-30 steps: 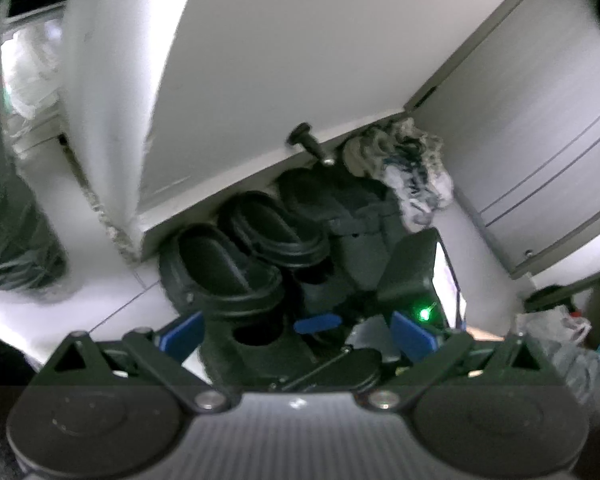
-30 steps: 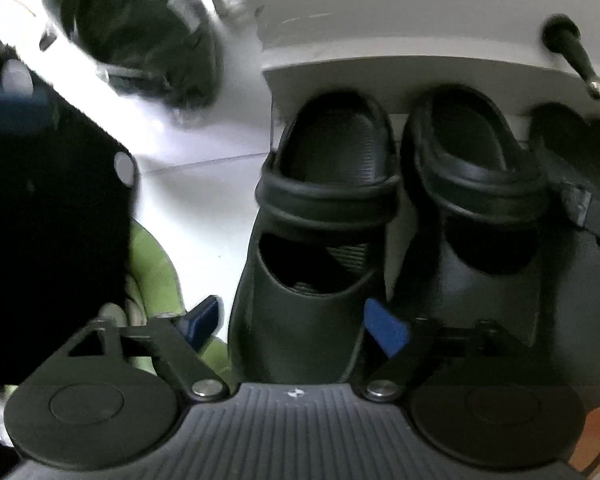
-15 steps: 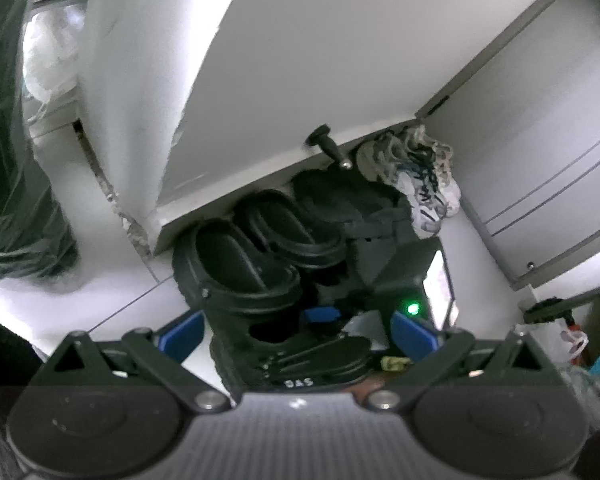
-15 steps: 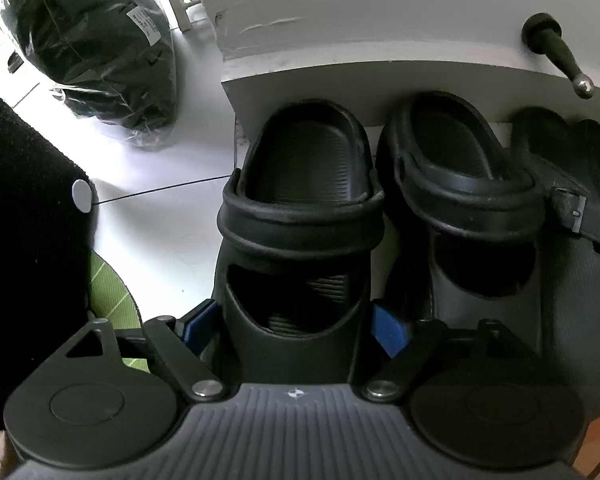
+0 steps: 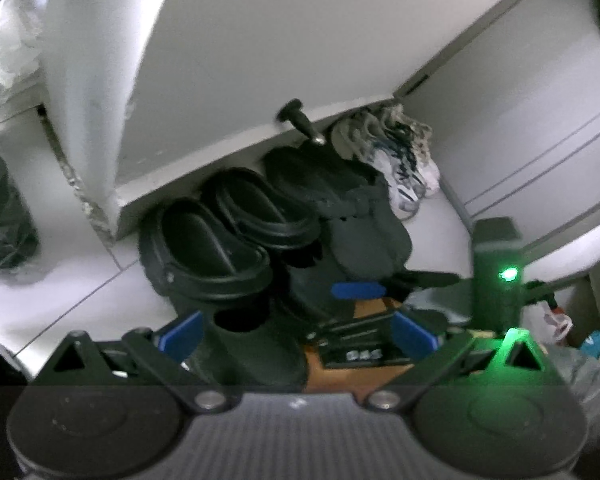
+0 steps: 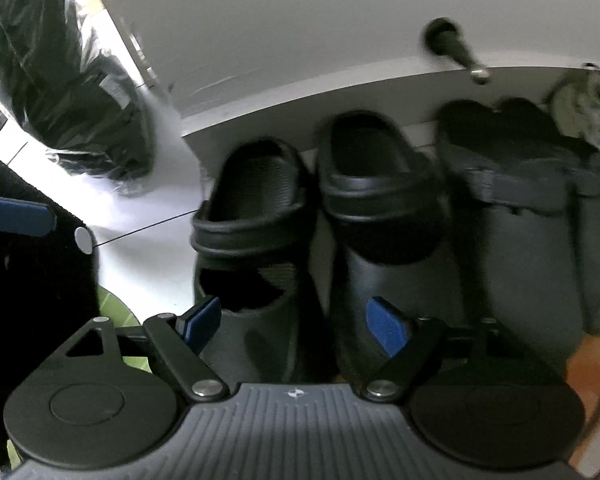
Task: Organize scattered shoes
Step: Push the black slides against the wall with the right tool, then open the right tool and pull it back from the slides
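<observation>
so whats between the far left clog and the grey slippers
One more black clog. In the right wrist view it stands beside the left clog, with the grey slippers on its other side; all toes point under the white ledge.

Only text in view: small white characters on the right gripper [image 5: 356, 322] body in the left wrist view, roughly "DAS", too blurred to confirm. Nothing readable on the clogs [image 6: 252, 216].

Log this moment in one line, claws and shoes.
left claw: open, empty | right claw: open above leftmost black rubber clog, not gripping | pale laced sneakers: row's far end, under white cabinet
</observation>
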A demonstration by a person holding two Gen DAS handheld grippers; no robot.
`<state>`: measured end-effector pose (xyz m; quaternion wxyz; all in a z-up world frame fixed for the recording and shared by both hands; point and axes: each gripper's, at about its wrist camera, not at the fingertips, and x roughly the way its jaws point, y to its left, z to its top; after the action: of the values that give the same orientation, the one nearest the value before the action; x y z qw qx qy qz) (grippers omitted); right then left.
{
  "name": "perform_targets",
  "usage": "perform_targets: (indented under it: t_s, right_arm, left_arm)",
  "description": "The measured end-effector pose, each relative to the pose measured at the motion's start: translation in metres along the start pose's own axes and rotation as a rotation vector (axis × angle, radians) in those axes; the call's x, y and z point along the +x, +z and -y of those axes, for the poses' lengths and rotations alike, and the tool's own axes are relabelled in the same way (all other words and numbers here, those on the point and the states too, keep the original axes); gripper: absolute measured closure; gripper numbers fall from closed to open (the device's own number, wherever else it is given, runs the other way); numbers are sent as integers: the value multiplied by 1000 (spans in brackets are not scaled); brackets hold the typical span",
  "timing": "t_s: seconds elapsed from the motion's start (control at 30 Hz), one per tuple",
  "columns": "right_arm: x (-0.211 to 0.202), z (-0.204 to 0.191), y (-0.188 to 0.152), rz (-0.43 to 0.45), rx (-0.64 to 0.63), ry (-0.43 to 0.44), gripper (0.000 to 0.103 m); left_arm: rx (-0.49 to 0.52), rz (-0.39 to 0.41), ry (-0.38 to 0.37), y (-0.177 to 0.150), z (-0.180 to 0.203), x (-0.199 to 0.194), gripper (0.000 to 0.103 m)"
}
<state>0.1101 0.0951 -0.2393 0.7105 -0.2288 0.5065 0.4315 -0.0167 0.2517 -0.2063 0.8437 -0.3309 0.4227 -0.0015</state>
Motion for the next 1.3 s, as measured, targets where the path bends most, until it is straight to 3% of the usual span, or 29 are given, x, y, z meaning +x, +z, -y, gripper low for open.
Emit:
perform_targets:
  t_s: [0.2, 0.27, 0.4, 0.53, 0.6, 0.7, 0.77, 0.93, 1.1, 1.17, 1.3]
  right_arm:
    - [-55, 14, 1, 92, 29, -102, 19]
    - [-74, 21, 10, 125, 90, -150, 18]
    - [-84, 30, 19, 113, 181, -212, 18]
    - [-102, 27, 34, 43, 263, -270, 18]
    - [-122, 17, 42, 12, 228, -301, 18]
    - [-161, 2, 51, -7, 164, -376, 8]
    - [-195, -4, 54, 33, 228, -438, 4]
    - [-213, -6, 29, 201, 399, -512, 4]
    - [-222, 2, -3, 295, 495, -473, 4]
    - [-227, 15, -17, 267, 620, -441, 4]
    - [-236, 5, -25, 276, 630, -490, 3]
  left_arm:
    - [42, -5, -27, -5, 11, 2, 1]
    - [53, 3, -48, -5, 16, 1, 1]
    - [64, 15, -73, -5, 20, -2, 1]
    - [58, 26, -86, 1, 26, -7, 1]
    - [43, 24, -104, 7, 28, -10, 1]
    - [19, 24, -123, 13, 28, -13, 1]
    - [18, 41, -127, 17, 31, -15, 1]
    - [69, 86, -97, 16, 34, -23, 0]
    - [70, 87, -56, 19, 46, -19, 0]
    - [92, 90, -20, 20, 56, -19, 0]
    - [118, 56, -25, 24, 75, -19, 0]
